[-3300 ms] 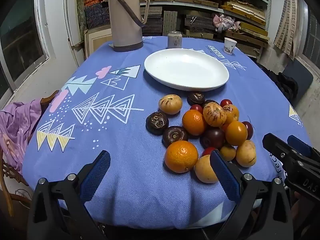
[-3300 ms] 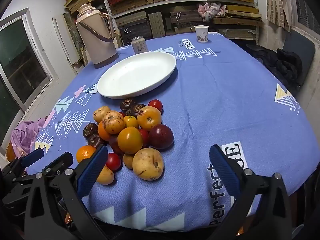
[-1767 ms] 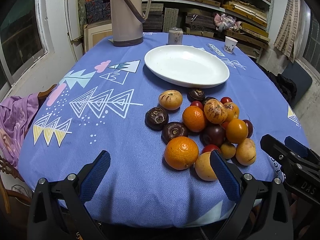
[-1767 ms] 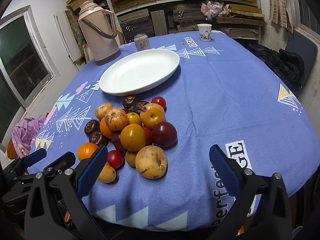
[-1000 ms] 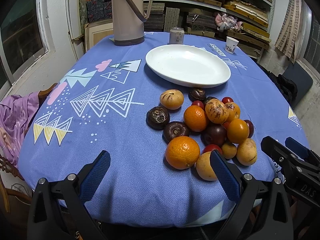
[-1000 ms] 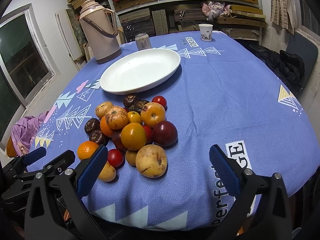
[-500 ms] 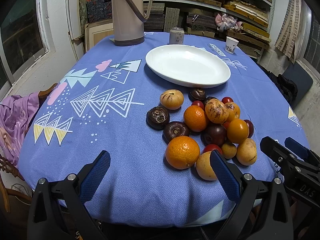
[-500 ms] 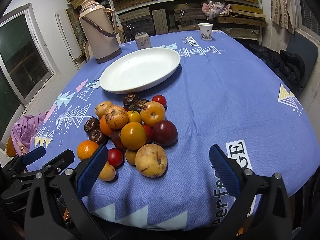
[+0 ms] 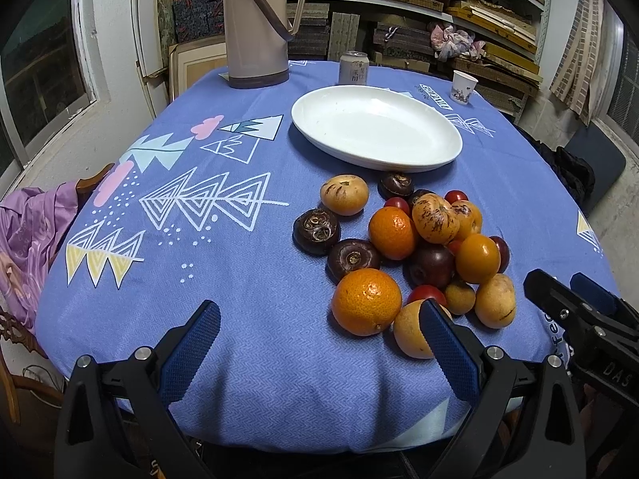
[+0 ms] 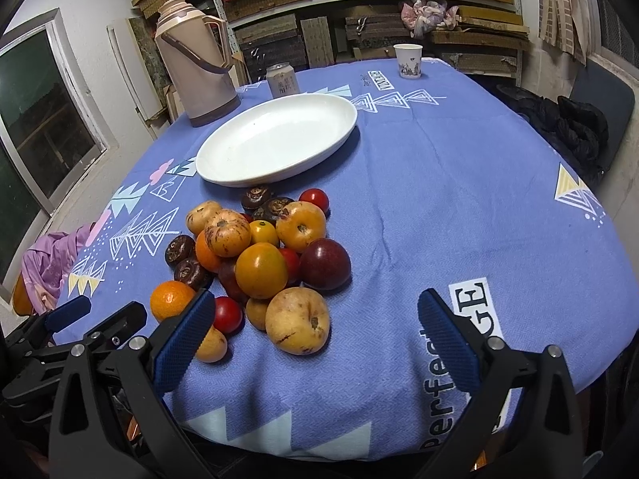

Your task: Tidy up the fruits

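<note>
A pile of fruit (image 9: 415, 247) lies on the blue tablecloth: oranges, yellow pears, red tomatoes, dark plums and dark brown water chestnuts; it also shows in the right wrist view (image 10: 263, 263). An empty white oval plate (image 9: 375, 127) sits just beyond the pile, also seen in the right wrist view (image 10: 279, 139). My left gripper (image 9: 319, 343) is open and empty at the table's near edge, a large orange (image 9: 365, 301) just ahead of it. My right gripper (image 10: 315, 339) is open and empty, a yellow pear (image 10: 297, 319) between its fingers' line of sight.
A tan thermos jug (image 9: 257, 24), a drink can (image 9: 353, 68) and a paper cup (image 9: 463, 86) stand at the table's far side. Shelves of stacked boards fill the back wall. A purple cloth (image 9: 28, 235) hangs on a chair at left.
Both grippers have only drifted slightly; the view has risen a little. No fruit has moved, and both grippers stay open.
</note>
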`<state>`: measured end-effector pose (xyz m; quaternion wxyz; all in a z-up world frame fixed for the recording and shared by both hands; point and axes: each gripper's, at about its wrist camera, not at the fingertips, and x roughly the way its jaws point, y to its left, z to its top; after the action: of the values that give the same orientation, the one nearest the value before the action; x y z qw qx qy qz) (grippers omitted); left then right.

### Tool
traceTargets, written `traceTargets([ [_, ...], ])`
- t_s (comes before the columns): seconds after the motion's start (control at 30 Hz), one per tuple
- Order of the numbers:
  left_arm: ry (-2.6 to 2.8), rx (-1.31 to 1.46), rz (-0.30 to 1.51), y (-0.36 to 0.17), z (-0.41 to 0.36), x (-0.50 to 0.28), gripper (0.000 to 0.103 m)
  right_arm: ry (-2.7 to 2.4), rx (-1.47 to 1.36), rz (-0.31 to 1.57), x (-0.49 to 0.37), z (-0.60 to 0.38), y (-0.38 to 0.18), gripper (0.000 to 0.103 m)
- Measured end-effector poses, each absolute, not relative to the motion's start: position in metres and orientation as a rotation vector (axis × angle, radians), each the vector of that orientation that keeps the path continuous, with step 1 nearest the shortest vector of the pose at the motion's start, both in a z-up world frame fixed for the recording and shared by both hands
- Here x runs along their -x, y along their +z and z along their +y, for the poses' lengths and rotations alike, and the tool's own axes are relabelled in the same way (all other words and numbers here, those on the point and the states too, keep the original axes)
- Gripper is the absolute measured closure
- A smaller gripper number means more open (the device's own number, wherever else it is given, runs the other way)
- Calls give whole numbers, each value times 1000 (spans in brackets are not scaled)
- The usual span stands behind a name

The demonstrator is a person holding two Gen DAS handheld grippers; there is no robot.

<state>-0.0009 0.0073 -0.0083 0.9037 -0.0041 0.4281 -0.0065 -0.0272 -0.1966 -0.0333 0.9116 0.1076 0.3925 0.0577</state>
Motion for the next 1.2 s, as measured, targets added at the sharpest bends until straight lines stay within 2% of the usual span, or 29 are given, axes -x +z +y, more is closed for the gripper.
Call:
traceTargets([
  [0.27,-25,-33,814,-6,12,4,3,138,-96,815,22,-204,-35,4],
  [0.63,-76,-9,878,-24,15,-1,3,298,22,880,18,-188,-61,4],
  [0.67,-75,0,878,-25,17,-1,3,305,29,882,18,-184,-64,6],
  [0.7,-76,9,879,-25,18,-1,3,314,31,882,16,-182,-66,23],
  [0.73,-77,20,884,-26,21,-2,3,326,27,883,17,-180,-68,53],
  [0.77,-76,25,888,-27,21,-2,3,348,15,908,13,-178,-72,60],
  [0.83,-83,39,905,-30,24,-3,3,367,-3,950,7,-177,-80,61],
  [1.2,-176,55,929,-36,18,-7,3,408,-97,934,-4,-187,-81,62],
])
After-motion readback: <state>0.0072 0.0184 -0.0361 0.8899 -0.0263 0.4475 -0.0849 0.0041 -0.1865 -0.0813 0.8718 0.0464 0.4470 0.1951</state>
